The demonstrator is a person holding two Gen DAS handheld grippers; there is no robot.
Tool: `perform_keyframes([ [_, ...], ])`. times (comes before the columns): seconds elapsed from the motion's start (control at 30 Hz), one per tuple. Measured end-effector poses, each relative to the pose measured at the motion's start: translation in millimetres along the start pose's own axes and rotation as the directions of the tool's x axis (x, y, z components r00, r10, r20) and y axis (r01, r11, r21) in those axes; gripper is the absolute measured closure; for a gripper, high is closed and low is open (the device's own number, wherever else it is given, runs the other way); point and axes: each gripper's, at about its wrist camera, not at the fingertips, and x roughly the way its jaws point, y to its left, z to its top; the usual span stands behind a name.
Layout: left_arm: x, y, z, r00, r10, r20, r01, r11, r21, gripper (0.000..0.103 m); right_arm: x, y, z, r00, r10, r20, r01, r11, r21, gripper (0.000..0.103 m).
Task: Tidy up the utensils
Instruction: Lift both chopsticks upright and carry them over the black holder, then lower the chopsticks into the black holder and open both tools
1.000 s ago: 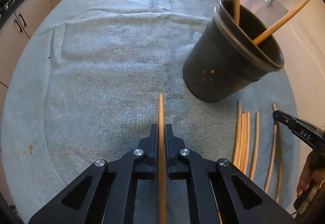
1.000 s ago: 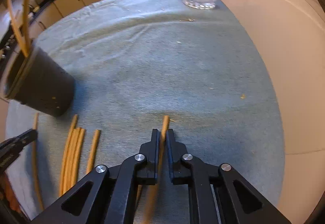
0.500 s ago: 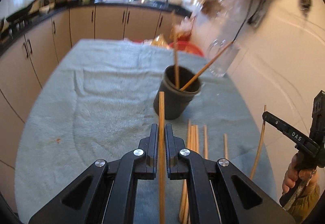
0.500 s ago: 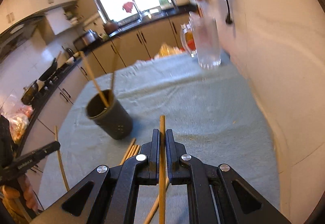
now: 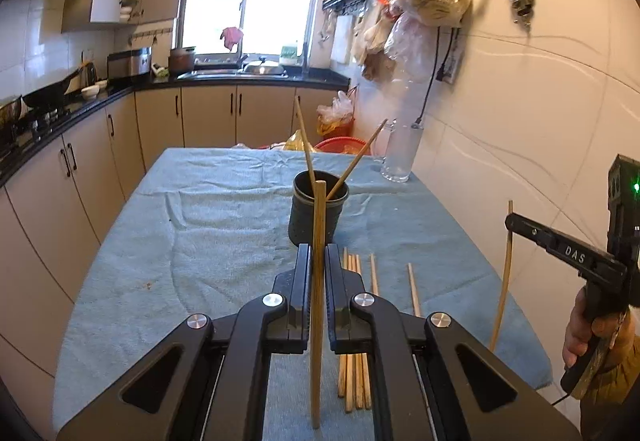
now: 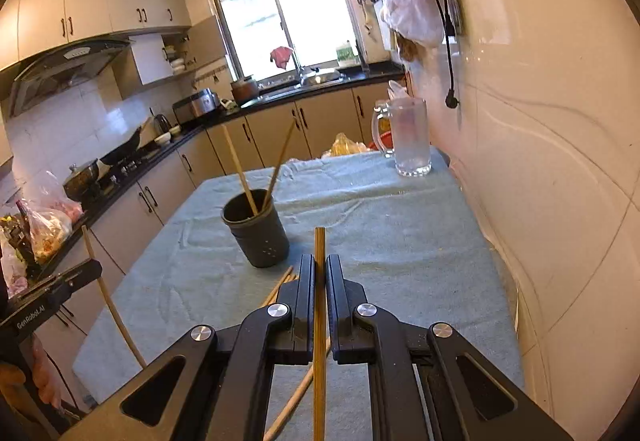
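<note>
A dark utensil pot point(image 5: 318, 215) stands upright on the blue-green cloth and holds two wooden chopsticks; it also shows in the right wrist view point(image 6: 258, 231). My left gripper point(image 5: 317, 261) is shut on a chopstick point(image 5: 318, 225), raised above the table short of the pot. My right gripper point(image 6: 319, 273) is shut on another chopstick point(image 6: 320, 245), raised to the pot's right. Several loose chopsticks point(image 5: 354, 341) lie on the cloth below my left gripper. The right gripper also shows at the right edge of the left wrist view point(image 5: 510, 221).
A glass mug point(image 6: 410, 141) stands at the table's far right corner by the tiled wall point(image 6: 540, 161). The cloth-covered table point(image 5: 224, 209) runs away from me. Kitchen cabinets point(image 5: 80, 169) line the left side. Plastic bags hang on the wall.
Both grippers have lifted and tilted up from close over the cloth, each keeping its chopstick. The pot now sits farther off and the whole kitchen is in view.
</note>
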Motion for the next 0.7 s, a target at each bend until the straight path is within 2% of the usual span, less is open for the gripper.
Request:
perform_keyframes([
  [0.13,-10.6,-4.2,-6.0,1.0,-0.006,0.019,0.005,1.0,0.025,0.097,-13.4,3.8,-1.1,0.999,0.016,0.03,-0.016,1.0,0.0,0.097],
  [0.4,-22.7,-7.4,-2.5,0.998,-0.024,0.049,0.024,1.0,0.013,0.097,-32.6,16.9,4.5,0.996,0.012,0.092,-0.008,0.999,-0.042,0.097],
  [0.7,-34.6,-7.0,25.2,0.993,-0.058,0.102,0.057,0.998,0.009,0.097,-24.0,19.4,28.0,0.991,0.016,0.136,-0.014,1.0,-0.022,0.097],
])
